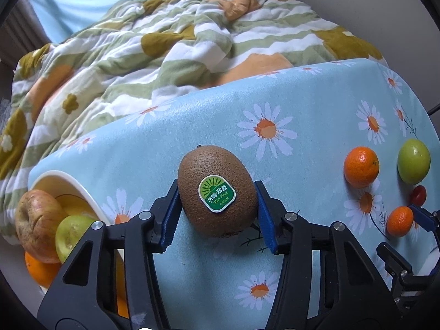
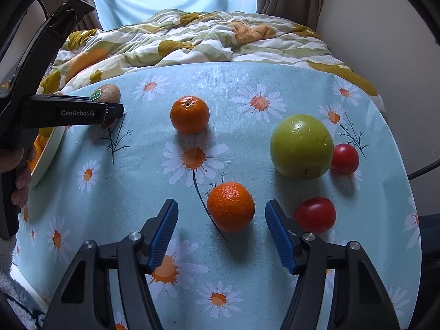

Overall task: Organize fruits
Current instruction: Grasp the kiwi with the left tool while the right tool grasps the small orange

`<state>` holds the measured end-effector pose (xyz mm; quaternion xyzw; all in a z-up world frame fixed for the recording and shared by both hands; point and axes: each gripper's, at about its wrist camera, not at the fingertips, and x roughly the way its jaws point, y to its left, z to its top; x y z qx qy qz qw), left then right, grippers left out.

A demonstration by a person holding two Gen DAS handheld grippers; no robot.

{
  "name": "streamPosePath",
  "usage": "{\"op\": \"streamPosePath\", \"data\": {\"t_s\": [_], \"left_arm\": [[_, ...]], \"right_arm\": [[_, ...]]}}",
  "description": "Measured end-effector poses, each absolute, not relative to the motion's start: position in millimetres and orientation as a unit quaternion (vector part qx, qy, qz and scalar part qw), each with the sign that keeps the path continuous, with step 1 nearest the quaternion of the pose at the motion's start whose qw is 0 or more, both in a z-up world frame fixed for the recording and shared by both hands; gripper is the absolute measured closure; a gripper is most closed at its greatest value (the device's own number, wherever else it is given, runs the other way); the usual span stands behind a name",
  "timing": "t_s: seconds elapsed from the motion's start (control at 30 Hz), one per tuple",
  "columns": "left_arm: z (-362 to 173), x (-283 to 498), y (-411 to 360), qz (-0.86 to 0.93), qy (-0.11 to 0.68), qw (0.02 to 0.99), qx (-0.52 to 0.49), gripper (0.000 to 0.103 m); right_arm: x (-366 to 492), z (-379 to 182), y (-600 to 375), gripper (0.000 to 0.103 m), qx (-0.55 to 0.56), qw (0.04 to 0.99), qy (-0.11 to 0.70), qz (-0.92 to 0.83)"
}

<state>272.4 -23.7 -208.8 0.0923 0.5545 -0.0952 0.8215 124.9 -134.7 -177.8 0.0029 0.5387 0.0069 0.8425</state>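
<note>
A brown kiwi [image 1: 217, 192] with a green sticker lies on the daisy-print tablecloth [image 1: 316, 104]. My left gripper [image 1: 216, 183] points down over it, and both blue pads press on the kiwi's sides. In the right wrist view a small mandarin [image 2: 230, 206] sits between the pads of my right gripper [image 2: 221, 203], with a gap on each side, so that gripper is open. A cream bowl [image 1: 68, 181] at the table's left edge holds an apple [image 1: 37, 225], a green fruit [image 1: 71, 233] and an orange [image 1: 41, 272].
Loose on the cloth lie another mandarin [image 2: 189, 114], a large green fruit [image 2: 301, 146] and two red tomatoes [image 2: 344, 159] [image 2: 315, 214]. A rumpled quilt [image 2: 192, 41] covers the bed behind the table. A person's hand [image 2: 19, 176] holds the left gripper's handle.
</note>
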Motion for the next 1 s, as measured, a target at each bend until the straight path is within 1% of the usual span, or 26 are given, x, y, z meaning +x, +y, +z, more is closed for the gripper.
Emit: {"op": "streamPosePath", "data": {"t_s": [0.07,0.17,0.23,0.3,0.33,0.37,0.43,0.73,1.0], "left_arm": [[-208.8,272.4,-23.8,-0.095,0.555,0.821,0.09,0.048],[-208.7,269.0,-25.2,-0.096,0.556,0.821,0.084,0.048],[-208.5,264.5,-28.4,-0.099,0.555,0.821,0.088,0.048],[-207.8,259.8,-30.4,-0.102,0.555,0.821,0.089,0.048],[-207.5,257.5,-30.7,-0.104,0.555,0.821,0.086,0.048],[-207.3,255.6,-30.7,-0.105,0.555,0.821,0.082,0.048],[-206.8,252.0,-31.7,-0.107,0.553,0.822,0.08,0.049],[-196.9,235.4,-32.0,-0.12,0.541,0.83,0.057,0.05],[-166.7,218.8,-23.4,-0.13,0.517,0.846,0.028,0.05]], "right_arm": [[125.6,-178.8,-135.0,0.047,0.0,0.842,0.539,0.009],[127.0,-180.1,-135.7,0.049,-0.006,0.844,0.537,0.009],[128.3,-180.5,-137.0,0.052,-0.007,0.844,0.535,0.009],[129.2,-180.8,-137.4,0.06,-0.009,0.844,0.536,0.01],[129.3,-181.1,-137.3,0.062,-0.011,0.844,0.536,0.011],[129.7,-181.3,-137.0,0.069,-0.013,0.843,0.537,0.012],[128.4,-180.6,-136.1,0.071,-0.019,0.845,0.534,0.013],[127.7,-169.4,-130.8,0.072,-0.035,0.855,0.516,0.031],[132.1,-147.9,-123.9,0.072,-0.028,0.868,0.495,0.04]]}}
